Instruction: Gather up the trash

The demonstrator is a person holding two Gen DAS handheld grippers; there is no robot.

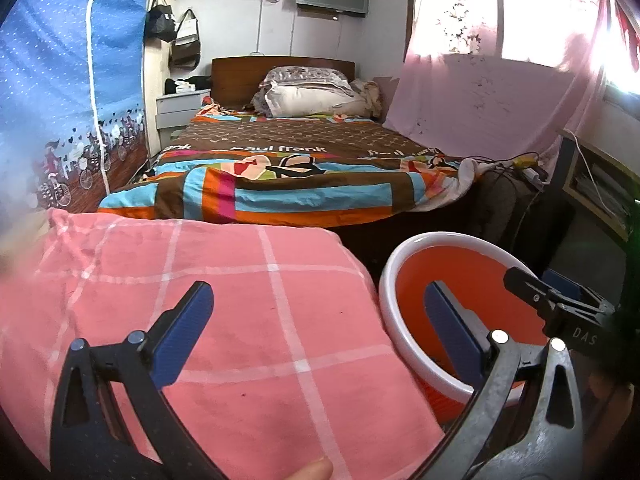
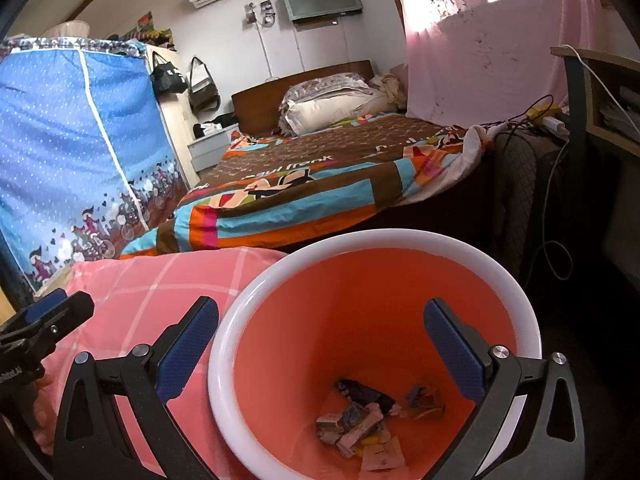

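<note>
Your left gripper (image 1: 318,332) has its jaws wide apart with nothing between them; in the left wrist view it sits over the pink checked cloth (image 1: 224,320), which fills the lower left and centre of the frame. One blue pad (image 1: 182,338) lies over the cloth, the other over the rim of the orange bin (image 1: 386,280) at lower right. A fingertip (image 1: 310,470) shows at the bottom edge.

Your right gripper (image 2: 322,350) is also spread fully, empty, and straddles the mouth of the orange bin (image 2: 224,344) in the lower centre of the right wrist view (white rim, orange inside). The trash (image 2: 360,424) lies at the bottom of the bin: a heap of crumpled wrappers and paper scraps, one dark wrapper on top, none touching either pad.

The bin stands just beside the pink checked cloth (image 2: 160,280), to its right. Part of the left gripper (image 2: 44,320) shows at the left edge of that view.

Behind, mid-frame: bed with patchwork cover (image 2: 320,184). Blue fabric wardrobe (image 2: 72,140) at left. Pink curtain (image 2: 480,40) at upper right.
</note>
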